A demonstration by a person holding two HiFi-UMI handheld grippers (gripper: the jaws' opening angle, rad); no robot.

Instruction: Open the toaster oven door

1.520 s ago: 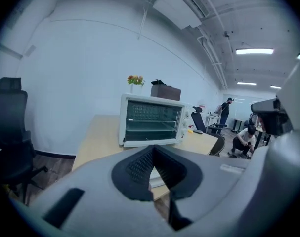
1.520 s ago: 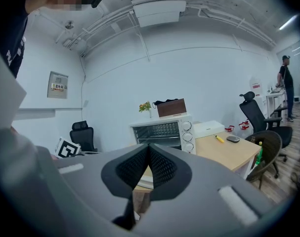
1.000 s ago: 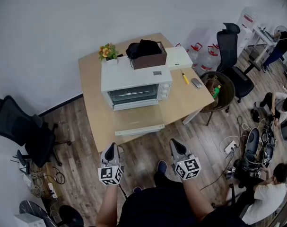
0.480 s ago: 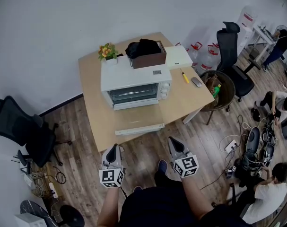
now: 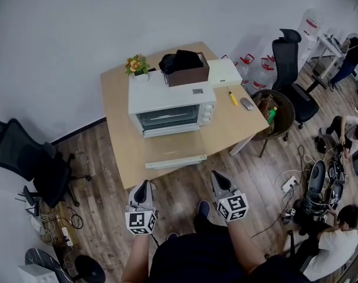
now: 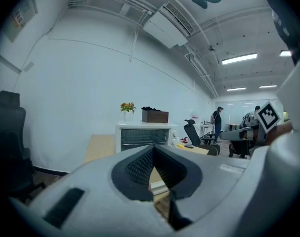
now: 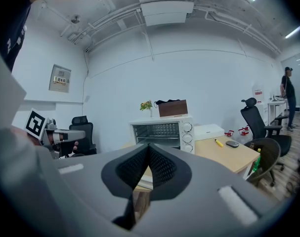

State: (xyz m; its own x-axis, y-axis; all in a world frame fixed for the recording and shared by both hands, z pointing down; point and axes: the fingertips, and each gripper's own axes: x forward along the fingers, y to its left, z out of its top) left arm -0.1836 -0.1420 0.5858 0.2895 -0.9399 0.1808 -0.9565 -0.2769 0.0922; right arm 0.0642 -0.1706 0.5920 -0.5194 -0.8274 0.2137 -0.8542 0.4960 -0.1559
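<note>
Head view: the white metal toaster oven (image 5: 171,108), its glass door closed, stands on a light wooden table (image 5: 122,152), ahead of both grippers and well apart from them. The left gripper (image 5: 143,185) and right gripper (image 5: 217,177) are clenched, empty. The print on the framed wall placard (image 7: 60,78) is too small to read.

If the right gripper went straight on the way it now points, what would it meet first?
Likely the toaster oven: the shut tips of the right gripper line up with its door. If aimed lower, the table edge comes first.
</note>
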